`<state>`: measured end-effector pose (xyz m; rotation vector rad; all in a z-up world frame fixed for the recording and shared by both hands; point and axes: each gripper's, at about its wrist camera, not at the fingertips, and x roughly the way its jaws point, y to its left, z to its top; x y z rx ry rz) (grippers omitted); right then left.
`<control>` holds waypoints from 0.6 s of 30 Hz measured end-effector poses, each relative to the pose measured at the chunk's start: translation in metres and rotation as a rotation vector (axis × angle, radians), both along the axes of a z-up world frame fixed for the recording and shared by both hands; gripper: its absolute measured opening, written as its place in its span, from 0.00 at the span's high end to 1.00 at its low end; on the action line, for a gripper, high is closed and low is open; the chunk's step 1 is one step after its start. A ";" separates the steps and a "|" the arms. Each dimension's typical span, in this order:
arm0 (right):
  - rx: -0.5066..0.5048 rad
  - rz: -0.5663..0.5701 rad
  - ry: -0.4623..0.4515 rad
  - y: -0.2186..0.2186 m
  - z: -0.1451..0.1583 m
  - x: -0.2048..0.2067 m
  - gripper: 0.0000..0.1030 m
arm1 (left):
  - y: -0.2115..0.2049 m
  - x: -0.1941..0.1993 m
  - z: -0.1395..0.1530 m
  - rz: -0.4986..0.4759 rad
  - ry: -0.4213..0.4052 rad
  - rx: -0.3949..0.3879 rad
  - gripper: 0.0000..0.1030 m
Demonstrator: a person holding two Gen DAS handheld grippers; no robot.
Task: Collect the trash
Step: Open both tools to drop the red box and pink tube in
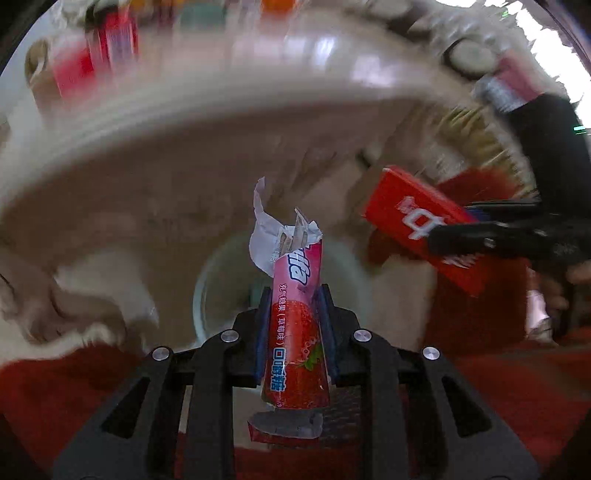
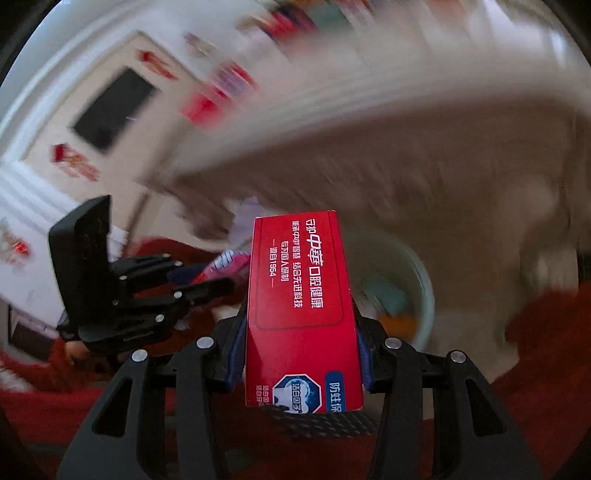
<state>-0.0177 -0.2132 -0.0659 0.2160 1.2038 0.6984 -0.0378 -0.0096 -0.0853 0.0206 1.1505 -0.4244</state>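
Everything smearing with motion blur. Curving across the top, at twelve o'clock in both views, a pale tabletop edge (image 1: 207,110). Showing along the bottom, at six o'clock, red fabric (image 1: 517,398). Hanging at ten o'clock in the right view, a dark panel (image 2: 114,109) on a cream wall (image 2: 44,147). Blowing out white at one o'clock in the left view, bright light (image 1: 546,33).

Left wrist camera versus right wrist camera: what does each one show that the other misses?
Only the left view shows the pink candy wrapper's torn white top and strawberry print, clamped in the left gripper. Only the right view shows the printed face of the red box in the right gripper, and a dark screen on the wall. Both show the two held items and the pale bin below.
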 end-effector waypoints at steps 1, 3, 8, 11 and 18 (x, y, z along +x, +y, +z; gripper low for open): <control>-0.054 -0.003 0.015 0.006 -0.021 0.005 0.57 | -0.002 0.011 -0.031 0.022 0.050 0.021 0.76; -0.111 -0.002 0.049 0.015 -0.053 0.015 0.57 | -0.005 0.028 -0.072 0.048 0.143 0.000 0.75; -0.202 -0.033 0.154 0.031 -0.111 0.038 0.44 | -0.005 0.041 -0.114 0.119 0.205 0.078 0.13; -0.219 -0.034 0.135 0.034 -0.112 0.038 0.30 | 0.002 0.042 -0.113 0.137 0.197 0.036 0.13; -0.238 -0.050 0.120 0.035 -0.112 0.039 0.30 | 0.010 0.044 -0.109 0.175 0.183 -0.006 0.13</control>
